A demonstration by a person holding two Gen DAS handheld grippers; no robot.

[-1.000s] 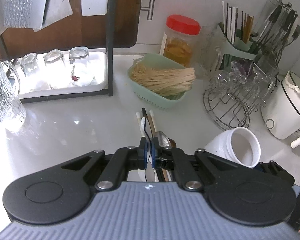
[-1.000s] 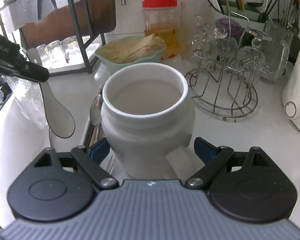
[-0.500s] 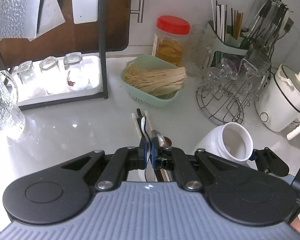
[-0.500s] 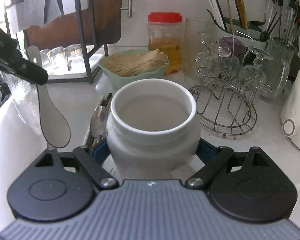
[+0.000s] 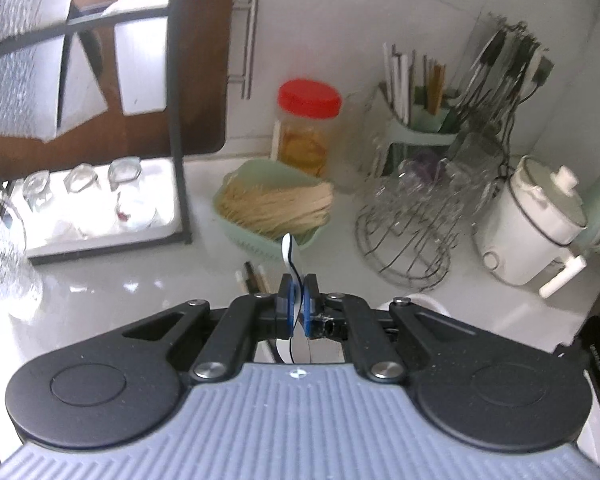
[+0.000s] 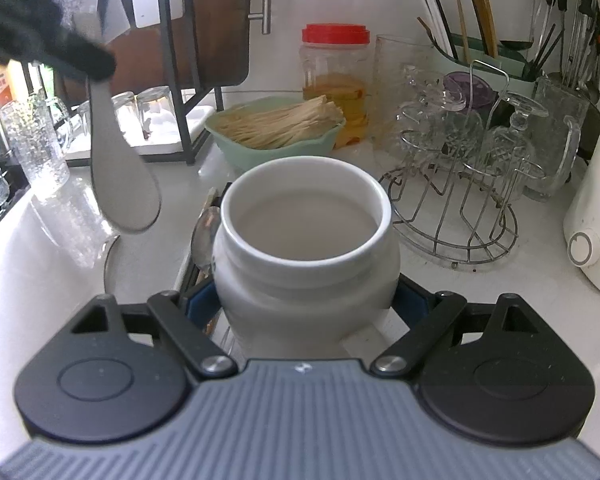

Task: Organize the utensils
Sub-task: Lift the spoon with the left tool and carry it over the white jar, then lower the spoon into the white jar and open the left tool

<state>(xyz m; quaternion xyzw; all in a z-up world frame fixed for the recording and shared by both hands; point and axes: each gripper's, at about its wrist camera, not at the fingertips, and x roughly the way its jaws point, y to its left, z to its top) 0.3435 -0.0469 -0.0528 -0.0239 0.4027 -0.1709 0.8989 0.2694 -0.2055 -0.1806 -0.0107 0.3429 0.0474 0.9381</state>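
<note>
My left gripper [image 5: 296,300] is shut on the handle of a white ceramic spoon [image 5: 287,248]. In the right wrist view that spoon [image 6: 120,176] hangs bowl-down from the left gripper [image 6: 98,68], above the counter and left of the jar. My right gripper [image 6: 306,304] holds a white ceramic jar [image 6: 306,240] by its sides. Its jaws are closing and the pads press on the jar, whose mouth is up and which has nothing inside. A metal spoon [image 6: 206,236] and chopsticks [image 5: 252,278] lie on the counter just left of the jar.
A green basket of sticks [image 5: 274,208] and a red-lidded jar [image 5: 308,128] stand behind. A wire rack with glasses [image 6: 460,184] is at the right, beside a white cooker [image 5: 536,224]. Upturned glasses sit on a tray [image 5: 100,232] at the left, and a glass pitcher [image 6: 36,148] near the sink.
My left gripper has risen with the white spoon, which now hangs higher. The right jaws have closed in until the pads meet the jar's sides.
</note>
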